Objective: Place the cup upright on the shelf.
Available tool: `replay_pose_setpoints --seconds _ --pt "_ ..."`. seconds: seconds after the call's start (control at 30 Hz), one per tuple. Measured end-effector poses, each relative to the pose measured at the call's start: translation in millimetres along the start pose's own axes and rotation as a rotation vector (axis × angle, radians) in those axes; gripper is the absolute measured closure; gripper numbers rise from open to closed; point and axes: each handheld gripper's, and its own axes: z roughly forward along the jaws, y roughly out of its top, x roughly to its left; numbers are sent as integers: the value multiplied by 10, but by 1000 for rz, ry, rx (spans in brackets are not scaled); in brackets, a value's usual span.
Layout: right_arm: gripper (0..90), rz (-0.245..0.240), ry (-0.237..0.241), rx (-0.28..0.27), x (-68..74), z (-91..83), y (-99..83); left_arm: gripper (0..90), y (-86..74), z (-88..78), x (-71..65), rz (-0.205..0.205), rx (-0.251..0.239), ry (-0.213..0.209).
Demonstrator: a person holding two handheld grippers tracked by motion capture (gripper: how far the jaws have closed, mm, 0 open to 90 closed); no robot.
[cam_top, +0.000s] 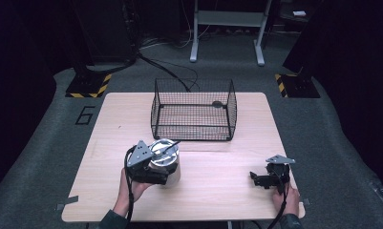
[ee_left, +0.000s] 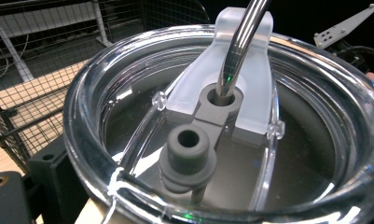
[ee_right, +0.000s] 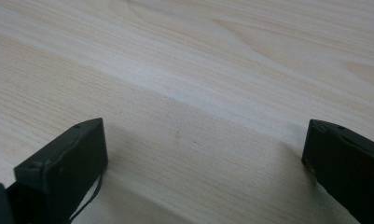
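Observation:
A steel tumbler (cam_top: 169, 162) with a clear plastic lid (ee_left: 310, 140) and a bent metal straw (ee_left: 240, 42) stands on the wooden table (cam_top: 218, 191), left of centre. My left gripper (cam_top: 155, 172) is closed around the tumbler's side, held by a hand from below. In the left gripper view the lid is very close, and the straw passes through a grey grommet (ee_left: 220, 99). My right gripper (cam_top: 257, 180) rests low near the table's right front corner. Its jaws stand wide apart over bare wood (ee_right: 203, 158), holding nothing.
A black wire basket (cam_top: 194, 110) stands at the back middle of the table, just beyond the tumbler, and shows behind the lid (ee_left: 35, 56). The right gripper's grey plate (ee_left: 345, 25) shows far off. Dark floor and stands surround the table.

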Motion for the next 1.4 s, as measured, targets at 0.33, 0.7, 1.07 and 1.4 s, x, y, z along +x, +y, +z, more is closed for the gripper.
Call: replay_pose_setpoints --seconds 0.33,0.7,1.07,1.4 --pt "0 -1 0 0 0 0 0 39 139 67 107 4 4 -6" --pt "0 0 0 0 0 0 0 39 370 127 277 4 -6 2" --pt "0 0 0 0 0 0 0 39 579 183 443 -9 -24 8" --pt "0 -2 0 1 -1 0 0 39 775 215 509 0 -36 7"
